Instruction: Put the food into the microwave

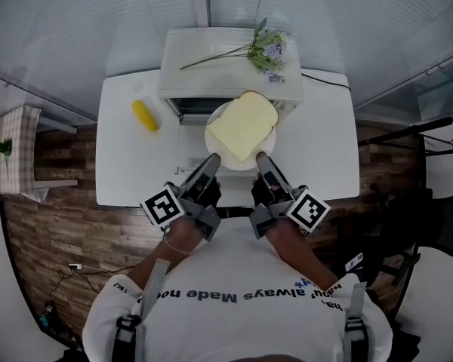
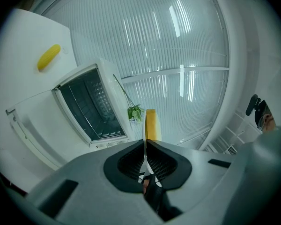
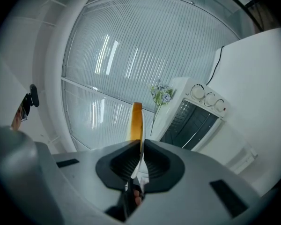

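A white table (image 1: 325, 164) stands on a wooden floor (image 1: 53, 217), before a wall of ribbed glass (image 1: 75, 21). On the table sits the microwave (image 1: 211, 59) with its door open. A flower sprig (image 1: 264, 50) lies on its top and a corn cob (image 1: 145, 115) lies to its left. Just before the opening, a white plate (image 1: 214, 138) carries a slice of bread (image 1: 243, 125). The left gripper (image 1: 211, 159) and the right gripper (image 1: 263, 157) each pinch the plate's near rim.
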Action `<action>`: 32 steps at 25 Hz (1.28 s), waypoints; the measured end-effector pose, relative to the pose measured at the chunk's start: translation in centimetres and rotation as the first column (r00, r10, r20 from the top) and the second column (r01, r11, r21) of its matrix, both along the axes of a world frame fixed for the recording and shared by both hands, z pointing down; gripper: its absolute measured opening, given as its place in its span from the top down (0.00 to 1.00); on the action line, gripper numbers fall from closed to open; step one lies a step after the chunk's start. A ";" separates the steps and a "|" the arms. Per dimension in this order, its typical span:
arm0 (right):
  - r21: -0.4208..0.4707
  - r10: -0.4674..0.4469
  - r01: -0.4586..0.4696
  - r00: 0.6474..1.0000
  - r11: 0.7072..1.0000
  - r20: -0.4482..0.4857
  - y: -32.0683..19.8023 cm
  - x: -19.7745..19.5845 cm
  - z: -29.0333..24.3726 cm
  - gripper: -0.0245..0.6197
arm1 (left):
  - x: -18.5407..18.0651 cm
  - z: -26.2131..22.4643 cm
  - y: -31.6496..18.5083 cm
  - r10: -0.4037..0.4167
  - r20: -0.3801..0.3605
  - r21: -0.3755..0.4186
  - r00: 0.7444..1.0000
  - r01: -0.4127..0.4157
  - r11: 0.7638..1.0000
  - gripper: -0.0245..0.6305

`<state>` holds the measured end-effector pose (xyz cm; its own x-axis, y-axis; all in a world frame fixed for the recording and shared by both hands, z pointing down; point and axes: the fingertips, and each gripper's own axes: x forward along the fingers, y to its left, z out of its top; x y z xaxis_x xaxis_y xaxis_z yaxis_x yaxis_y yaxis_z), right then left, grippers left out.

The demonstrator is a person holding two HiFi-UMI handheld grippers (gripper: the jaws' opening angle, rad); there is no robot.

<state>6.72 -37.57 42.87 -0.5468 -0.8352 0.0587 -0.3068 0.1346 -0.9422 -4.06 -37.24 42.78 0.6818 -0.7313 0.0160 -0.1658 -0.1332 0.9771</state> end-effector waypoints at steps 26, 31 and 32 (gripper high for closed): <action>-0.135 -0.017 0.012 0.999 0.991 -0.038 -0.4 0.1 10.4 0.92 | 0.0 10.6 -0.3 0.036 0.074 -0.139 0.997 -0.026 0.990 0.93; -0.163 -0.010 0.005 0.999 0.987 -0.033 -1.5 0.1 12.8 0.92 | 0.0 12.8 -1.4 0.041 0.085 -0.155 0.996 -0.027 0.988 0.93; -0.170 -0.010 0.004 0.999 0.985 -0.033 -1.7 0.1 13.3 0.92 | 0.0 13.3 -1.6 0.039 0.087 -0.160 0.995 -0.024 0.987 0.93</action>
